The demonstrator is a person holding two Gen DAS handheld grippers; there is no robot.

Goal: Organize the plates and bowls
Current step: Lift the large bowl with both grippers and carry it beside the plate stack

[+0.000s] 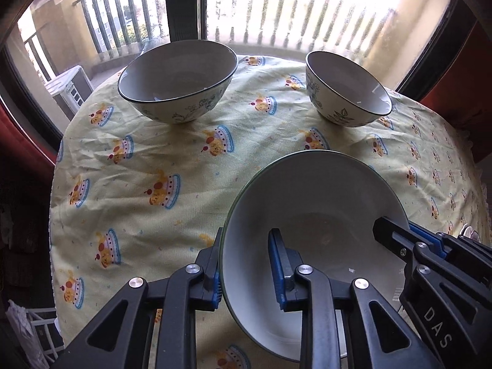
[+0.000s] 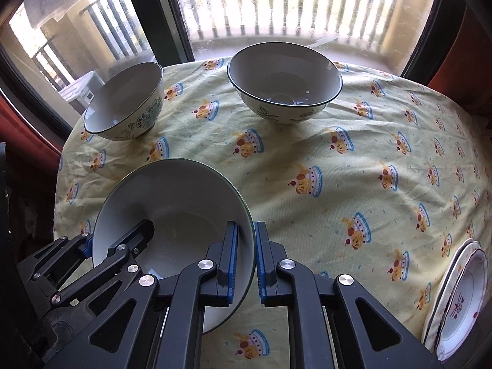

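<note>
A large white bowl with a dark green rim (image 1: 313, 203) is at the near side of the table, also in the right wrist view (image 2: 172, 196). My left gripper (image 1: 246, 270) straddles its left rim, jaws wide apart, not clamped. My right gripper (image 2: 247, 258) is shut on its right rim; it also shows in the left wrist view (image 1: 409, 240). Two floral bowls stand at the far side: one on the left (image 1: 178, 77) (image 2: 126, 101), one on the right (image 1: 347, 89) (image 2: 284, 80).
The round table carries a yellow cake-print cloth (image 1: 184, 153). A stack of white plates with a red motif (image 2: 461, 301) sits at the table's right edge. A window with balcony railing (image 1: 276, 6) is behind the table. Red curtains hang at both sides.
</note>
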